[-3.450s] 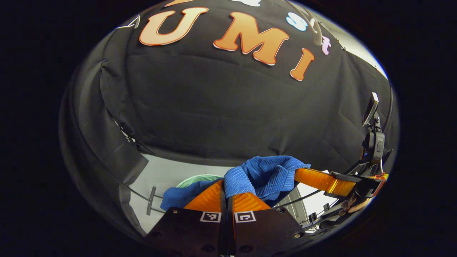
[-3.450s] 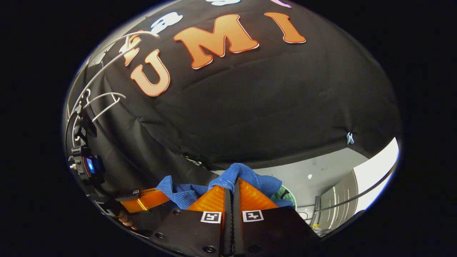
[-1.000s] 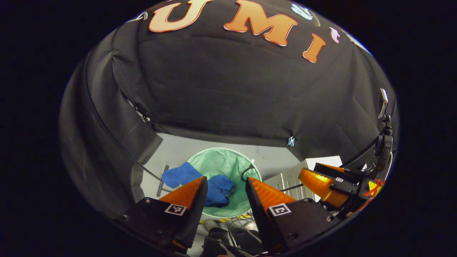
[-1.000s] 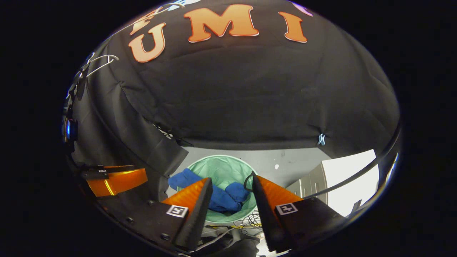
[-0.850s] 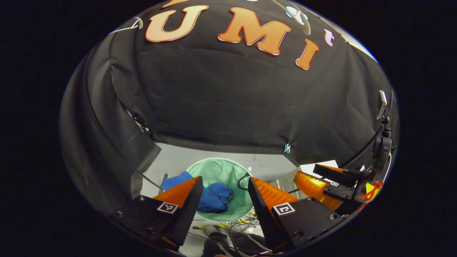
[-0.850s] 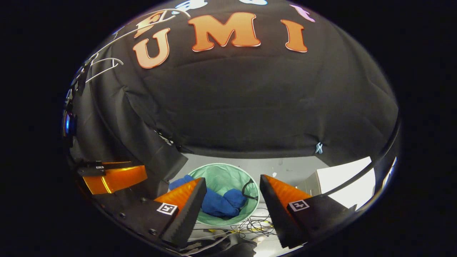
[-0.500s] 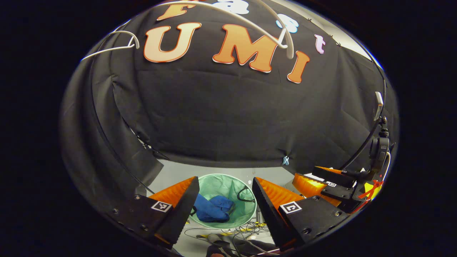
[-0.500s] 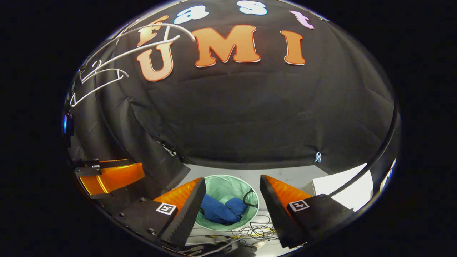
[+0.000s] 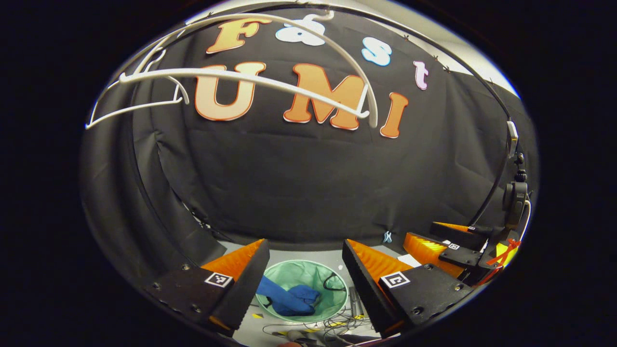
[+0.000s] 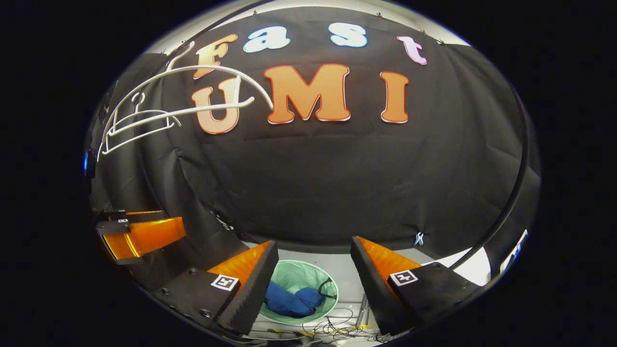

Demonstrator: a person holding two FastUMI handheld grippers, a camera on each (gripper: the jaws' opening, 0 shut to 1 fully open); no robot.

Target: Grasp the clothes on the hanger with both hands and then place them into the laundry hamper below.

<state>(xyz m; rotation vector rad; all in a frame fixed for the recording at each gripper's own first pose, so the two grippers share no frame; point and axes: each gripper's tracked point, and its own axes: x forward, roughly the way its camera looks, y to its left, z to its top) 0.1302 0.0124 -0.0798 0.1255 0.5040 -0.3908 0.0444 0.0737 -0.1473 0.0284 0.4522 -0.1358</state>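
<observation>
Both grippers have risen since half a second ago: the hamper (image 9: 332, 301) sits lower and smaller in each view, and the white hangers (image 9: 250, 79) now hang in plain sight above. The left gripper (image 9: 304, 255) is spread wide and holds nothing; the right gripper (image 10: 313, 255) is likewise wide and empty. The blue clothes (image 9: 287, 299) lie bunched inside the green hamper on the floor below, one end seemingly draped up its near wall. Loose cables (image 10: 332, 327) lie beside it.
</observation>
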